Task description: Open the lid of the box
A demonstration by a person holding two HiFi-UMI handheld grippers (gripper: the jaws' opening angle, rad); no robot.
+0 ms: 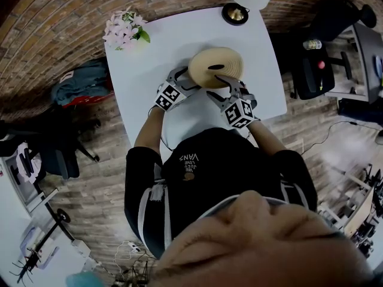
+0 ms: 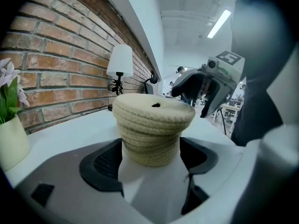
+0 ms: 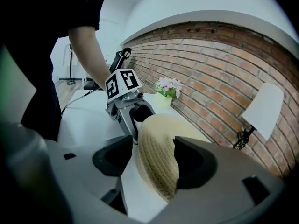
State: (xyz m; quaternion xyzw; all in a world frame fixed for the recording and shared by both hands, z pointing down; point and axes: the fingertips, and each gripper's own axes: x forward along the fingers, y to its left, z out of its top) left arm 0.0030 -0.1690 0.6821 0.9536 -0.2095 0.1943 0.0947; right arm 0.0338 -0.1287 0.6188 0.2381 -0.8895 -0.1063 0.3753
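A round box woven of pale rope (image 2: 152,141) stands on the white table (image 1: 179,34), and its wider woven lid (image 2: 154,110), with a dark hole in the top, rests on it. My left gripper (image 2: 152,155) is shut on the box's body, one pad on each side below the lid. My right gripper (image 3: 154,157) reaches in from the other side with the lid's rim (image 3: 156,162) between its jaws. One pad lies against the rim and the other stands off it. In the head view both grippers (image 1: 190,82) (image 1: 224,81) meet at the lid (image 1: 215,66).
A pot of pink and white flowers (image 1: 125,31) stands at the table's far left corner, and a lamp (image 1: 235,11) with a white shade at the far right. A brick wall runs behind the table. A dark office chair (image 1: 317,64) stands to the right.
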